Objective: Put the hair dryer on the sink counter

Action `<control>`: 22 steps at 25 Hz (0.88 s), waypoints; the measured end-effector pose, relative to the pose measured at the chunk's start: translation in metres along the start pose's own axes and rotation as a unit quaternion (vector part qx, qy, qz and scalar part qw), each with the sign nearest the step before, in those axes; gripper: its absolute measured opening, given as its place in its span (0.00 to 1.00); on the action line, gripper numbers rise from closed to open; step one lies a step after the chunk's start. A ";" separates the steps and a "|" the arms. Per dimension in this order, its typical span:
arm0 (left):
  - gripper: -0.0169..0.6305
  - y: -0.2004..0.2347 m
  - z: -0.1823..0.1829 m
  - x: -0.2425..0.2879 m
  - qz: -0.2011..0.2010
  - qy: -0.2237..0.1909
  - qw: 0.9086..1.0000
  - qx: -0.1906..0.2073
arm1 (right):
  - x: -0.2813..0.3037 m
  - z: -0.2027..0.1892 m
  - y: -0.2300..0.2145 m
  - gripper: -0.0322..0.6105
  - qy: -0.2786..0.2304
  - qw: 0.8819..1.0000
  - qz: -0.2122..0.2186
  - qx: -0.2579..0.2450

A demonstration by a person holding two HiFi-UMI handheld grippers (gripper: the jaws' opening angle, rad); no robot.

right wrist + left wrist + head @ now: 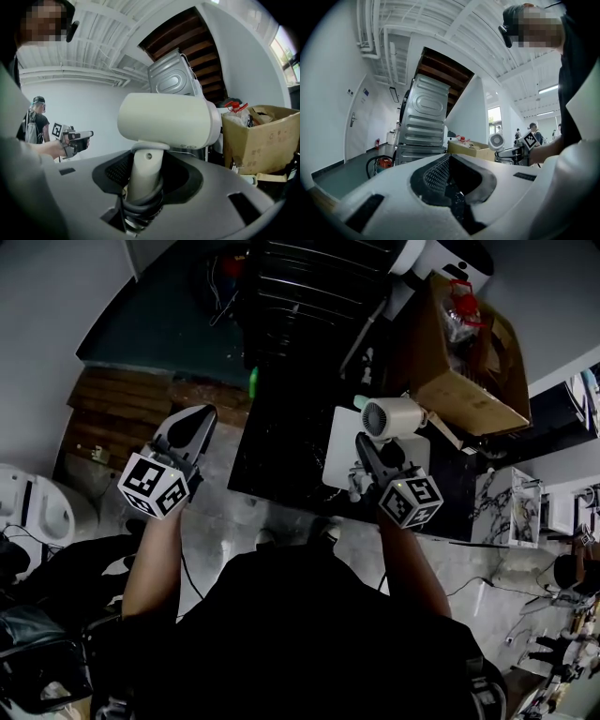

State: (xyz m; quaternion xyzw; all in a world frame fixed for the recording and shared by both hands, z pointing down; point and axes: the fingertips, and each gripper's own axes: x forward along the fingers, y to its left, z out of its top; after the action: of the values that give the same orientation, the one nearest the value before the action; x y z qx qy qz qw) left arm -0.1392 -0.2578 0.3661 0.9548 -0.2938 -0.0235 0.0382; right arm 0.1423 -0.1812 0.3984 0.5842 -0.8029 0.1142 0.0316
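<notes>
Seemingly mid-carry: the right gripper (pixel 371 461) clamps the hair dryer (pixel 394 418) by its handle, over the dark counter (pixel 281 460); the left gripper (pixel 187 432) stands slightly parted, empty; next, the dryer needs lowering flat, then releasing.

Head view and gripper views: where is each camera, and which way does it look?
Head view: on the head, looking down; both arms, left gripper, right gripper, dryer.
Left gripper view: on it, along empty jaws.
Right gripper view: on it, at the gripped dryer.
Shared: each gripper view shows the other gripper.
</notes>
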 end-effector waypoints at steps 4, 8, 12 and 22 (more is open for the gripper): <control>0.05 -0.007 0.003 0.003 0.006 0.006 1.000 0.011 | 0.002 0.000 -0.005 0.34 -0.003 1.000 0.012 0.011; 0.05 -0.013 0.006 0.007 0.022 0.013 0.999 0.026 | 0.005 -0.001 -0.014 0.34 -0.007 0.999 0.028 0.016; 0.05 -0.025 0.008 0.016 0.029 0.016 0.999 0.035 | 0.005 -0.006 -0.027 0.34 0.000 0.999 0.036 0.025; 0.05 -0.039 0.007 0.026 0.030 0.018 0.999 0.029 | 0.010 -0.013 -0.038 0.34 0.014 0.997 0.052 0.048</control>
State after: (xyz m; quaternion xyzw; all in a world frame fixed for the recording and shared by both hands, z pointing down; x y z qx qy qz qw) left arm -0.0966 -0.2410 0.3556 0.9464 -0.3224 0.0036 0.0170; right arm 0.1736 -0.1987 0.4186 0.5404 -0.8255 0.1626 0.0090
